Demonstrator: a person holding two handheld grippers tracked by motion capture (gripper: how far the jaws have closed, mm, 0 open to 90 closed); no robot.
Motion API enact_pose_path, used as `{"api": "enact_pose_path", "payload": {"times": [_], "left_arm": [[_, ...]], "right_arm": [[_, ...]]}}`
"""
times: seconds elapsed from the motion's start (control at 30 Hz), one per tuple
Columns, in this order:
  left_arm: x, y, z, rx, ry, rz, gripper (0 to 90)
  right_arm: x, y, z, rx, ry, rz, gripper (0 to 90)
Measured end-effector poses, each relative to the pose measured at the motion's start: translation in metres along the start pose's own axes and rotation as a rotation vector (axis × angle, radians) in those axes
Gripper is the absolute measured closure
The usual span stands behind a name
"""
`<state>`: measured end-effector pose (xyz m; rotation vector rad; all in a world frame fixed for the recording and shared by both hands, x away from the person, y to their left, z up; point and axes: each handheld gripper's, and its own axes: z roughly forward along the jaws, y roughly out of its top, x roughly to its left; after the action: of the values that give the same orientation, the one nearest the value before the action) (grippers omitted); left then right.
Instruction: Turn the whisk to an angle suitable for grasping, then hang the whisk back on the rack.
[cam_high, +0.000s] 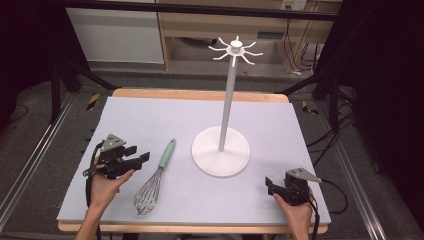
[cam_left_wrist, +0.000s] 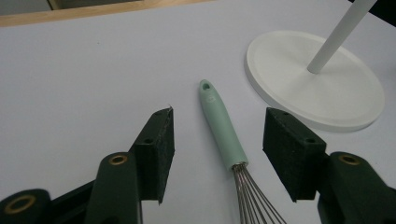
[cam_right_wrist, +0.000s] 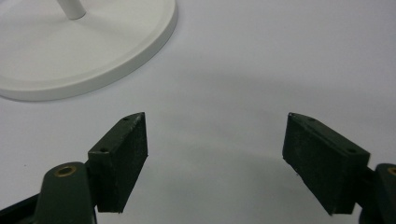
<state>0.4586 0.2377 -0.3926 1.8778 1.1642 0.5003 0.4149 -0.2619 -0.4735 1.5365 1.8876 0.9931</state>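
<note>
Two hand-held grippers, left (cam_left_wrist: 217, 154) and right (cam_right_wrist: 215, 161), released; whisk (cam_left_wrist: 223, 128) lies between left jaws, untouched

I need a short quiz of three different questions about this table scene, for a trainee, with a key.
1. True or false: the left tool is shut on the whisk.
2. Which end of the whisk points toward the stand: A) the wire end, B) the green handle end?
3. Fill in: the jaws of the right tool have ____ between them.

Key:
1. False. Its jaws stand open on either side of the handle, not touching it.
2. B.
3. Nothing; there is bare mat under them.
</note>
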Motion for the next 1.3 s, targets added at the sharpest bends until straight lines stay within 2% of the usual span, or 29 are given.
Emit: {"api": "enact_pose_path", "payload": {"times": [0.1,0.37,0.5,0.6,0.67,0.73,0.77,0.93,1.03,1.07,1.1,1.13,1.17,1.3], "left_arm": [[-0.005,0.007,0.006,0.016,0.000,0.021,43.7],[-0.012,0.016,0.021,0.049,-0.011,0.048,44.1],[-0.014,0.019,0.032,0.092,-0.005,0.065,44.3],[-0.015,0.019,0.036,0.104,-0.005,0.066,45.8],[-0.016,0.018,0.043,0.145,0.001,0.093,46.3],[-0.017,0.017,0.045,0.154,0.007,0.097,47.3],[-0.017,0.017,0.050,0.175,0.006,0.101,47.6],[-0.017,0.017,0.058,0.203,0.007,0.085,48.7],[-0.017,0.016,0.068,0.252,0.010,0.099,50.1],[-0.017,0.016,0.068,0.252,0.010,0.099,50.6],[-0.017,0.015,0.073,0.272,0.011,0.090,51.0],[-0.017,0.015,0.073,0.272,0.011,0.090,51.2],[-0.018,0.014,0.077,0.300,0.005,0.084,51.8],[-0.019,0.010,0.083,0.335,-0.006,0.078,52.9]], "right_arm": [[0.000,0.000,0.000,-0.003,0.003,-0.009,23.6],[0.002,0.000,0.001,0.000,0.007,-0.015,24.0],[0.002,0.000,0.001,0.002,0.005,-0.015,24.1],[0.002,0.000,0.001,0.001,0.007,-0.013,24.3],[0.002,0.000,0.001,0.005,0.006,-0.019,25.2],[0.002,0.000,0.001,0.006,0.007,-0.020,25.3],[0.002,-0.001,0.001,0.006,0.008,-0.018,26.0],[0.001,-0.001,0.002,0.012,0.014,-0.023,27.1],[0.002,-0.001,0.003,0.021,0.019,-0.021,27.6],[0.002,0.000,0.003,0.023,0.019,-0.020,27.8],[0.002,0.000,0.004,0.024,0.019,-0.020,27.9],[0.002,0.000,0.004,0.025,0.019,-0.020,27.9],[0.002,0.000,0.004,0.024,0.020,-0.020,28.0],[0.002,-0.001,0.003,0.024,0.029,-0.020,28.4]]}}
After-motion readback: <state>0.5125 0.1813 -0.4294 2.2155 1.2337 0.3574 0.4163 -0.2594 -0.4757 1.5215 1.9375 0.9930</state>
